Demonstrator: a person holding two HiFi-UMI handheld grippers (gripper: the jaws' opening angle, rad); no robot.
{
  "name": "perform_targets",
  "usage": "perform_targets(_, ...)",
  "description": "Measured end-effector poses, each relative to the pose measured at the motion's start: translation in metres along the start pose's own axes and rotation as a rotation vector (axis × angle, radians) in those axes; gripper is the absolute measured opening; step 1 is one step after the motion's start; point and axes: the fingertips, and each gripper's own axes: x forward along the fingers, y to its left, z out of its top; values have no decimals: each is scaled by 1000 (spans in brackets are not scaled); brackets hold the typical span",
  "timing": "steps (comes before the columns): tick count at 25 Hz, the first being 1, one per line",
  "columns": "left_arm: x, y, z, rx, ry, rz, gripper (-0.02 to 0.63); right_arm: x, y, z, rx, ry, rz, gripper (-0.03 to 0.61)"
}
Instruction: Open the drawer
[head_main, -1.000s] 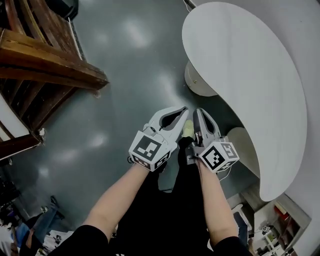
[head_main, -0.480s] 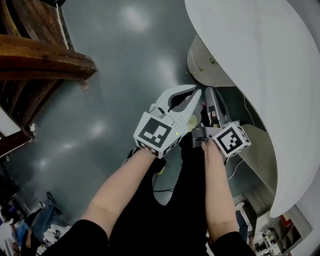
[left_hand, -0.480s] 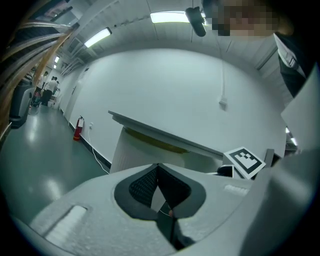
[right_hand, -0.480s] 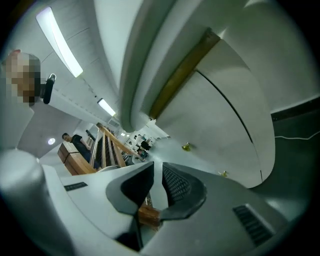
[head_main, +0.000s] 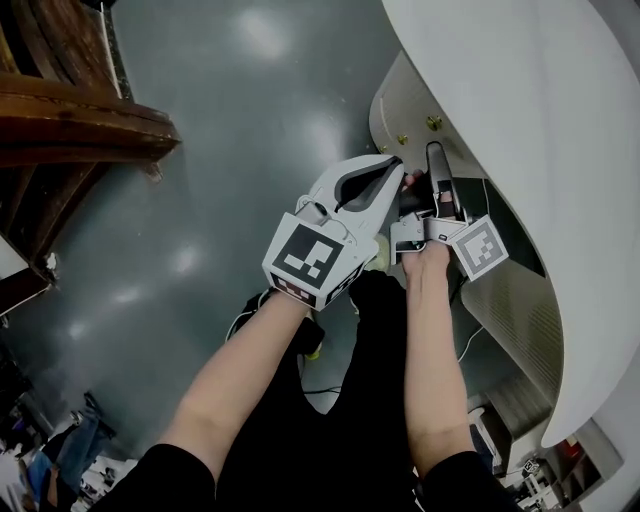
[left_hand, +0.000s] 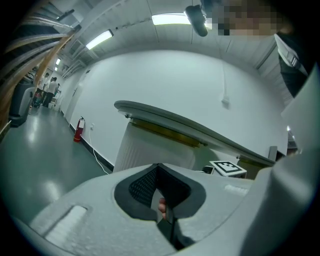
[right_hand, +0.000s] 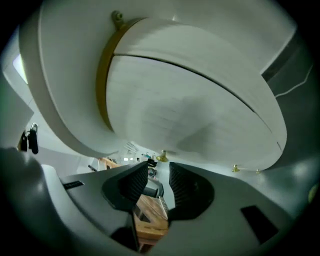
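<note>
Ceiling strip lights (left_hand: 170, 19) glare off the floor (head_main: 250, 120); 2 gripper views bulge at edges.

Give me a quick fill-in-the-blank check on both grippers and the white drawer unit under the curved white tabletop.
1. The jaws of the grey left gripper are ___.
2. Between the parted jaws of the grey right gripper there is ___.
3. The white ribbed drawer unit sits ___ the curved white tabletop.
Missing words: shut; nothing; under. The right jaws have just been opening.

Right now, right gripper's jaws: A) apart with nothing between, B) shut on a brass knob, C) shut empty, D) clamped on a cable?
A: the right gripper has just been opening; its pads stand apart with only background between them, and a brass knob shows past the tips.
</note>
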Motion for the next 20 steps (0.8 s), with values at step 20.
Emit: perform_targets(20, 17, 23, 5, 4, 5, 2, 9, 37, -12, 16, 151, -243, 29, 135)
